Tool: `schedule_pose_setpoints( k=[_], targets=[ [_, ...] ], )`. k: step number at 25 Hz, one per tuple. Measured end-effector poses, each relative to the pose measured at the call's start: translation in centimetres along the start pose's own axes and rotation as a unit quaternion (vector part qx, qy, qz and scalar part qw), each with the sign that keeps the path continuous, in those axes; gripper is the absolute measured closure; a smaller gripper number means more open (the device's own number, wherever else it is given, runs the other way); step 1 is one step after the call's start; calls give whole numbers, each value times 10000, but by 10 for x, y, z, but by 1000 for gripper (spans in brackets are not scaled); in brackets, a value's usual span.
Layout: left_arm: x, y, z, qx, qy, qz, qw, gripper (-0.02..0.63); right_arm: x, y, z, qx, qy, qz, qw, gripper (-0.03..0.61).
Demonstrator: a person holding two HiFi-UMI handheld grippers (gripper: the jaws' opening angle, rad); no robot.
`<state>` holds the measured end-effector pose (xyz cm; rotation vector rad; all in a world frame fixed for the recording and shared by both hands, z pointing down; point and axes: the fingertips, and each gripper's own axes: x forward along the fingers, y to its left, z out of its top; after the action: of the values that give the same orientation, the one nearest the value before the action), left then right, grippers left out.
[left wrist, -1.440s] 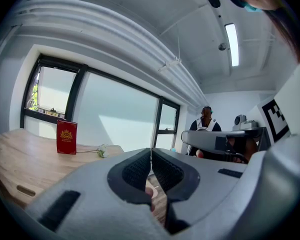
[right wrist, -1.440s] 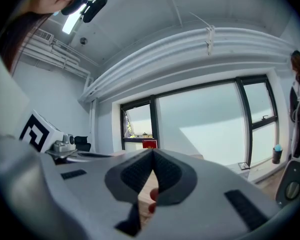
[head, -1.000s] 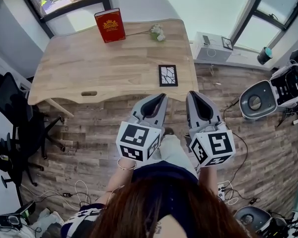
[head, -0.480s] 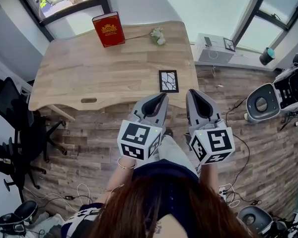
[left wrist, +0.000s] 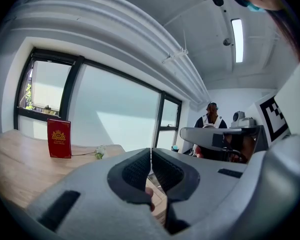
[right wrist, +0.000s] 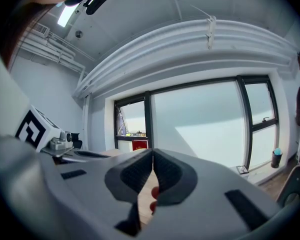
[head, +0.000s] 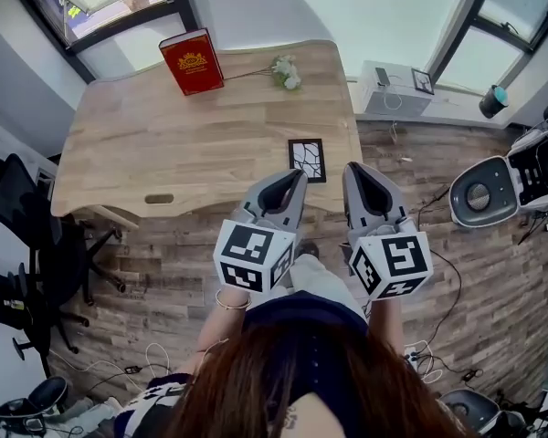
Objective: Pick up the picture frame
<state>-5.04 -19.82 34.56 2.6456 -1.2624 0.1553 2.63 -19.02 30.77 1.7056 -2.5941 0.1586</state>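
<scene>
A small black picture frame (head: 308, 160) with a white cracked pattern lies flat near the right front corner of the wooden table (head: 164, 135). My left gripper (head: 297, 177) hangs just in front of the table's edge, a little left of and below the frame, jaws shut with nothing between them. My right gripper (head: 358, 171) is beside it to the right, off the table's corner, also shut and empty. The left gripper view shows shut jaw tips (left wrist: 150, 151) above the tabletop. In the right gripper view the tips (right wrist: 153, 153) meet the same way.
A red book (head: 191, 61) stands at the table's far edge with a white flower sprig (head: 285, 69) to its right. Black chairs (head: 27, 245) stand at the left. A white machine (head: 493, 185) and cables lie on the floor at the right. A white cabinet (head: 393, 94) sits by the window.
Both grippers have moved forward toward the table's edge, so the picture frame now sits closer to their tips. Both stay shut.
</scene>
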Motion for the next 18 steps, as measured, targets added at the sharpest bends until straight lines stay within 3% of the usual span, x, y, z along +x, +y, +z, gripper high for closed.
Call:
schedule_pose_setpoints(
  k=[18],
  targets=[
    [59, 41, -15, -169, 211, 205, 9994, 581, 63, -36, -36, -146, 647, 258, 9975, 552]
  ],
)
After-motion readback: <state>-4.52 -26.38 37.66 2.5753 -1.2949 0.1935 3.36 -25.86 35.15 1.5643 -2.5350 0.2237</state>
